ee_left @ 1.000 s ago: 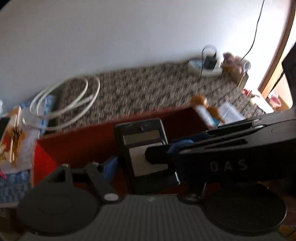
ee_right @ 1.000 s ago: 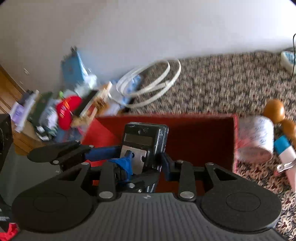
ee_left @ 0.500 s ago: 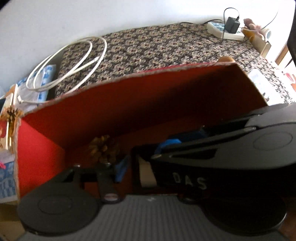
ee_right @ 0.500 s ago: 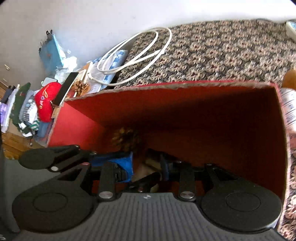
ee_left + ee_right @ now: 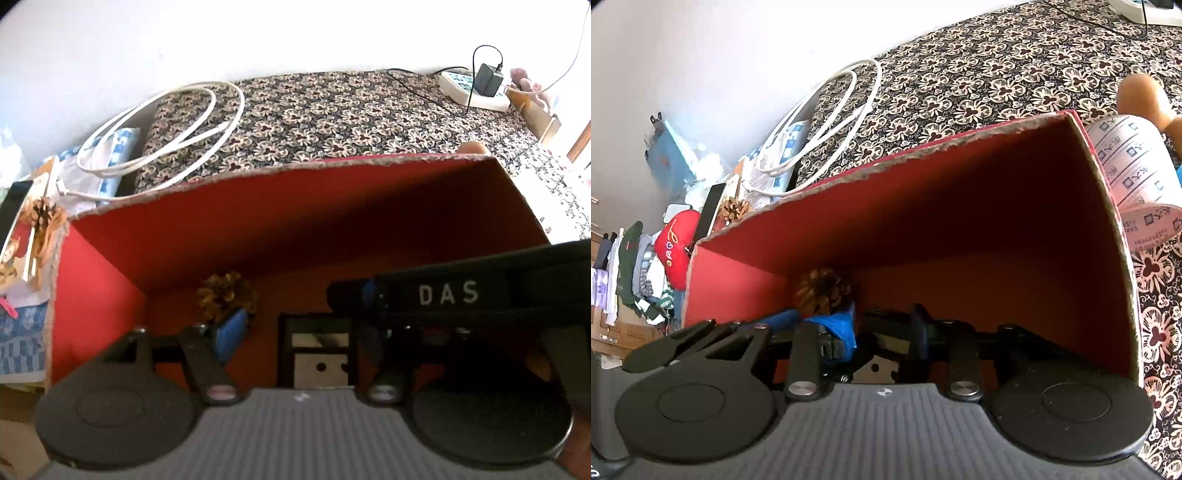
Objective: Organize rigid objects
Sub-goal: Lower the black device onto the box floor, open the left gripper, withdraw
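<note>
I have both grippers down inside the red box [image 5: 1015, 206]. A pine cone [image 5: 824, 287] already lies at its far left corner, and the black device [image 5: 319, 350] now sits on the floor just right of it. My left gripper [image 5: 295, 332] stands spread wide, device between its fingers, holding nothing. My right gripper [image 5: 882, 328] straddles the device too; whether it grips I cannot tell. A paper roll [image 5: 1130, 177] waits outside, right.
</note>
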Tool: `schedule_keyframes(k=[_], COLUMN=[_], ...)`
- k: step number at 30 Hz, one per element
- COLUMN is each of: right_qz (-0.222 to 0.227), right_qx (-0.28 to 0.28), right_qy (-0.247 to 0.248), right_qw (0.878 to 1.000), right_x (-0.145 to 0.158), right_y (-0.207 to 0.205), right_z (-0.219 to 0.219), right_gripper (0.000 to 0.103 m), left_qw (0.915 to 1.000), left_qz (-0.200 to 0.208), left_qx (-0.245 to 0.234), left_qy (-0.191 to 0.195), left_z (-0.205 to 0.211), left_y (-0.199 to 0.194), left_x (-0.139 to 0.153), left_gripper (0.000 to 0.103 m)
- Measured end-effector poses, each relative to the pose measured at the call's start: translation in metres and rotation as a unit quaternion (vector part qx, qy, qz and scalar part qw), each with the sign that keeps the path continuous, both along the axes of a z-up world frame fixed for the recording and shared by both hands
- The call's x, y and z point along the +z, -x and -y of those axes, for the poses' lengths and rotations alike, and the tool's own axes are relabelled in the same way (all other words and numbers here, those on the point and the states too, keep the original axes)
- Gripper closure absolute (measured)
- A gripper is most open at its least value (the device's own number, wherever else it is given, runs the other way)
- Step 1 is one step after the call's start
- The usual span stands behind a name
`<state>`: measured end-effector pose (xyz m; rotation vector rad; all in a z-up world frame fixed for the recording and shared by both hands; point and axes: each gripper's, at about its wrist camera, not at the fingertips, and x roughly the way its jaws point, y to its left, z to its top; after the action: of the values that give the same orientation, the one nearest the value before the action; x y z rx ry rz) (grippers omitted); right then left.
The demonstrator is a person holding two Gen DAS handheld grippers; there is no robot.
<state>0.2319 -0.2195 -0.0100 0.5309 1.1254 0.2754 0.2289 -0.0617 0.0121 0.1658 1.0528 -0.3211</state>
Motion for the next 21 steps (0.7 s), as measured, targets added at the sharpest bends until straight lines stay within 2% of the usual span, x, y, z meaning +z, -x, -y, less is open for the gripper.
schedule_keyframes(k=[10, 21], right_qz=[0.002, 0.013], right_qx=[-0.013, -0.023], right_qy=[0.019, 0.017], right_qw=[1.000, 1.000], right_x=[0.001, 0.003], right_y=[0.003, 0.005], right_z=[-0.002, -0.001], right_gripper=[0.086, 0.086], left_qw=[0.9999, 0.9986], left_qz=[0.012, 0.046], left_qx=[0.004, -0.003], left_qy=[-0.002, -0.023], left_z=[0.000, 0.006], left_y=[0.003, 0.011], left_x=[0.000, 0.004], left_gripper=[0.029, 0.026])
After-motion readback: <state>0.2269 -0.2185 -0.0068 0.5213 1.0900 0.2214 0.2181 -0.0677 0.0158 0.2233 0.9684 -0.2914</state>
